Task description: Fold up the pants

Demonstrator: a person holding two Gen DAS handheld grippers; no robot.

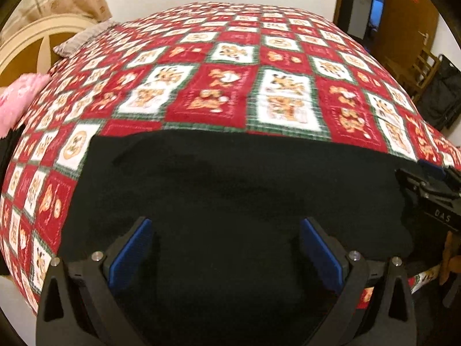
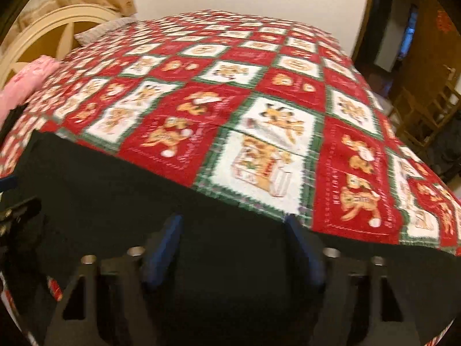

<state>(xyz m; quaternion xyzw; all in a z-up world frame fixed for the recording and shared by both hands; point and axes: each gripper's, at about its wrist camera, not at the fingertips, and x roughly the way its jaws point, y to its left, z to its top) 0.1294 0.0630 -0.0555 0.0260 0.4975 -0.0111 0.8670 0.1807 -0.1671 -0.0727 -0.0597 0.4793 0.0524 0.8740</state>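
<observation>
Black pants (image 1: 230, 178) lie spread flat on the near part of a bed covered with a red, white and green patchwork bedspread (image 1: 230, 80). My left gripper (image 1: 224, 225) hovers over the dark cloth, its blue pads (image 1: 132, 253) wide apart with nothing pinched between them. In the right wrist view the pants (image 2: 115, 184) fill the lower left, their far edge running diagonally. My right gripper (image 2: 233, 219) stands at that edge, jaws partly apart over the black cloth; I see no cloth pinched. Each gripper shows at the other view's side edge: right gripper (image 1: 426, 190), left gripper (image 2: 17, 210).
A cream headboard (image 1: 26, 46) stands at the far left, with a pink pillow (image 1: 17, 98) and a striped pillow (image 1: 83, 40). To the right of the bed are a wooden chair (image 1: 417, 69), a dark bag (image 1: 443, 92) and a doorway (image 1: 377, 5).
</observation>
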